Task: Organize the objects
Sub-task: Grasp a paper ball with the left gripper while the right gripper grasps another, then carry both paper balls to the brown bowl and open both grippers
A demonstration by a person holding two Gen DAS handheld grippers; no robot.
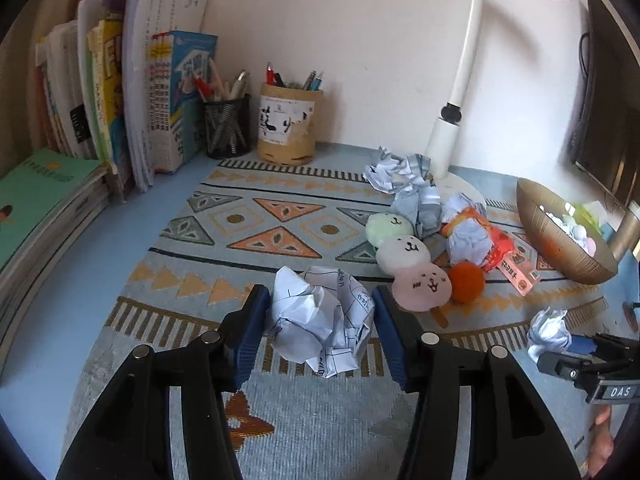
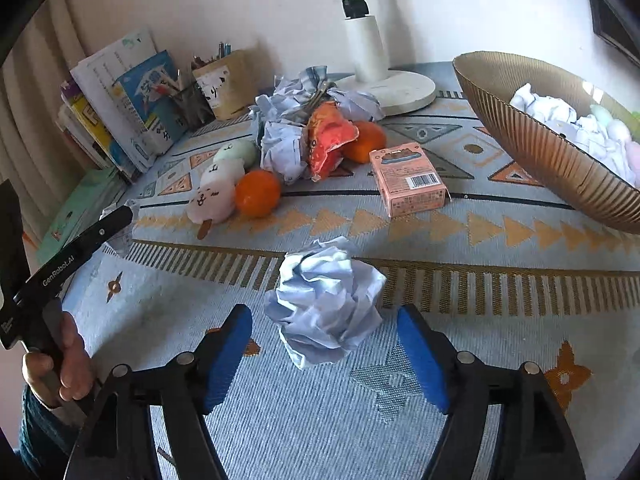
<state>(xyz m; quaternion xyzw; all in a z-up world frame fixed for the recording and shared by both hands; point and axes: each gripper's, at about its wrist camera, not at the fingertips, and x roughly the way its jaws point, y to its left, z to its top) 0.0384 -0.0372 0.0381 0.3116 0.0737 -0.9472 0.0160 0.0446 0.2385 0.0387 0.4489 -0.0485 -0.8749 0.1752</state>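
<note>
Behind piled paper balls [image 2: 296,120], scissors [image 2: 316,98] half-hidden.

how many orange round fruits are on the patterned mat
2. One round orange fruit lies beside the pink plush face; the other orange fruit sits behind the red-orange wrapper. More may be hidden under the crumpled paper pile.

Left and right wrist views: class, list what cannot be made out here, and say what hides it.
- Bowl contents: right wrist view, near wall hides the lower layers; frame edge cuts its right side.
- Lamp head: left wrist view, cropped by the top edge.
- Printing on the crumpled paper: left wrist view, creased, too small to read.
- Book titles: blurred.
</note>
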